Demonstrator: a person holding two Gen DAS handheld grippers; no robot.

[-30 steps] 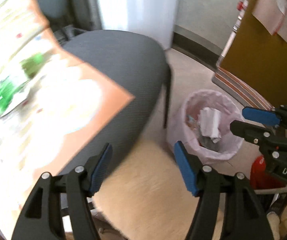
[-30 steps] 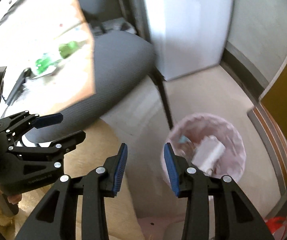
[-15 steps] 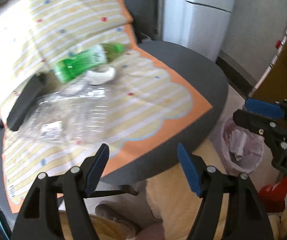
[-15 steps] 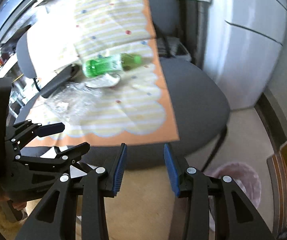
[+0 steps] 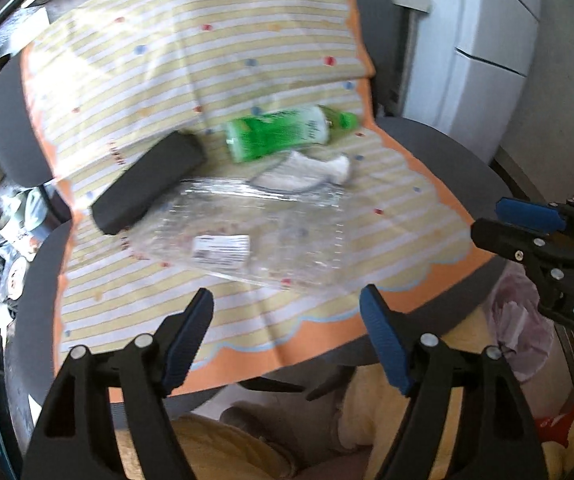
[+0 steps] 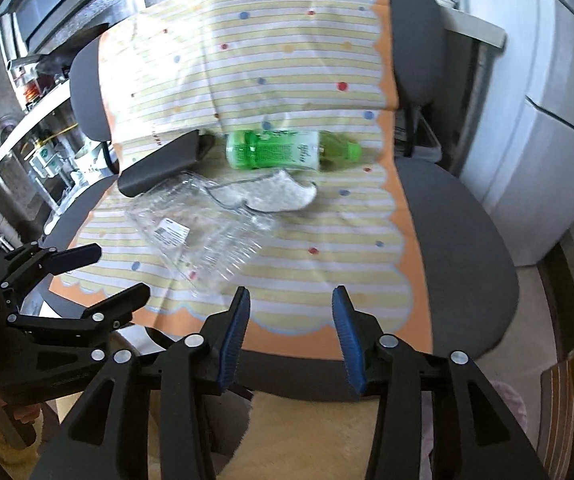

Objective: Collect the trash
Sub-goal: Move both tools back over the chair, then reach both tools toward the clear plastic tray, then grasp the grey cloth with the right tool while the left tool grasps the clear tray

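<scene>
The left gripper (image 5: pixel 287 336) hangs over the near edge of the chair (image 5: pixel 463 172), its jaws wide and opening, nothing between them. The right gripper (image 6: pixel 289 336) beside it stands narrower, jaws also opening and empty. Just beyond them, on the striped cloth (image 5: pixel 207 60) over the seat, lies a clear wrapper (image 5: pixel 255 232). Behind it lie a white scrap (image 5: pixel 307 168) and a green bottle (image 5: pixel 283 132) on its side, near a black armrest (image 5: pixel 147 188).
</scene>
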